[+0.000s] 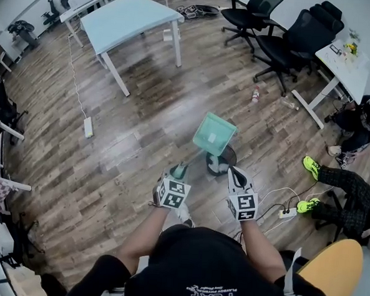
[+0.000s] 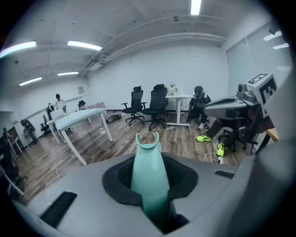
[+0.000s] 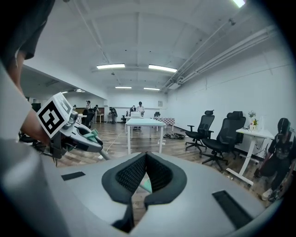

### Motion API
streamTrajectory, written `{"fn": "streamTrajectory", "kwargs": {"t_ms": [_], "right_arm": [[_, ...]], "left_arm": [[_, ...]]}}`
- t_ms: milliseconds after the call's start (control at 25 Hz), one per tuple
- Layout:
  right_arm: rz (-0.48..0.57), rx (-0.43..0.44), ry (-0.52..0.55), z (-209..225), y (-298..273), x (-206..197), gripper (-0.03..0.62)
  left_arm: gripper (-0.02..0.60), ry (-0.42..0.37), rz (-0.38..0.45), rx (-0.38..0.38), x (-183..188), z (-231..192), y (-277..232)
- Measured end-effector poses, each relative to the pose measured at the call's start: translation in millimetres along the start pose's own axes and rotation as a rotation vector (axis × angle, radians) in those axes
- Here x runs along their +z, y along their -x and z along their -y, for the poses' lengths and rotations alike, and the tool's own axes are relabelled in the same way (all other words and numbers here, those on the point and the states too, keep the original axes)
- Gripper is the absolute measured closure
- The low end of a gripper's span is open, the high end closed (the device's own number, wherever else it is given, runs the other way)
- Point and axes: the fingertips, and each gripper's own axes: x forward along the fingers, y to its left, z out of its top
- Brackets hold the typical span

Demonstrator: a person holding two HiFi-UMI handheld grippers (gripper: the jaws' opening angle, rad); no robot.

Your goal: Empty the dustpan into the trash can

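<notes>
**Head view, bottom edge:** wearer's black top (image 1: 196, 270), both forearms reaching fwd.

**Grippers:** L gripper (image 1: 179, 171) and R gripper (image 1: 236, 174) sit side by side, near each other but apart, each w/ its marker cube toward the camera.

**L gripper:** jaws partly open, pads clamped on the teal handle (image 2: 150, 173) of the dustpan (image 1: 214, 133). The handle runs straight out between the pads.

**Dustpan:** teal, raised off the wood floor (image 1: 127, 166) and tilted, its pan approx. over the far-left rim of the trash can (image 1: 220, 162). The pan is motion-blurred, so its contents can't be made out.

**Trash can:** dark, round, on the floor just ahead of both grippers, w/ something white inside.

**R gripper:** jaws closed tip to tip, nothing gripped. A sliver of teal shows through the gap below the tips; it lies beyond the jaws, not between the pads. In the R gripper view the L gripper appears at left w/ the handle in it.

**Background:**
- white table (image 1: 130, 19), upper centre
- black office chairs (image 1: 285, 38), upper right
- seated person (image 1: 351, 186) in neon-yellow shoes, right edge
- power strip (image 1: 88, 127) on the floor, left
</notes>
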Motion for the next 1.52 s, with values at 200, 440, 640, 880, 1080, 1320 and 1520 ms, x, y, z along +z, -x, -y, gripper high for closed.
{"fn": "streamTrajectory", "kwargs": {"t_ms": [200, 440, 640, 880, 1080, 1320, 1520], "right_arm": [[0.022, -0.013, 0.028, -10.4, -31.6, 22.9, 0.569], [0.018, -0.016, 0.039, -30.2, -64.3, 32.1, 0.569], [0.012, -0.020, 0.039, -37.3, -85.0, 35.8, 0.569], [-0.023, -0.011, 0.010, -33.5, -96.8, 22.5, 0.569], [-0.047, 0.006, -0.020, -25.0, -113.0, 9.8, 0.569], [-0.069, 0.039, -0.041, -8.3, -132.7, -0.7, 0.569], [-0.085, 0.059, -0.056, 5.7, -146.7, -12.3, 0.569]], "left_arm": [[0.483, 0.083, -0.012, 0.042, -5.2, -46.1, -5.8], [0.483, 0.128, -0.039, 0.075, -13.6, -93.6, -15.9], [0.485, 0.149, -0.065, 0.095, -24.1, -120.2, -25.8], [0.483, 0.220, -0.104, 0.125, -37.7, -135.6, -37.8], [0.483, 0.243, -0.152, 0.134, -46.3, -136.5, -54.9], [0.483, 0.243, -0.217, 0.150, -56.2, -134.4, -86.0], [0.483, 0.260, -0.270, 0.159, -67.0, -136.6, -109.6]]}}
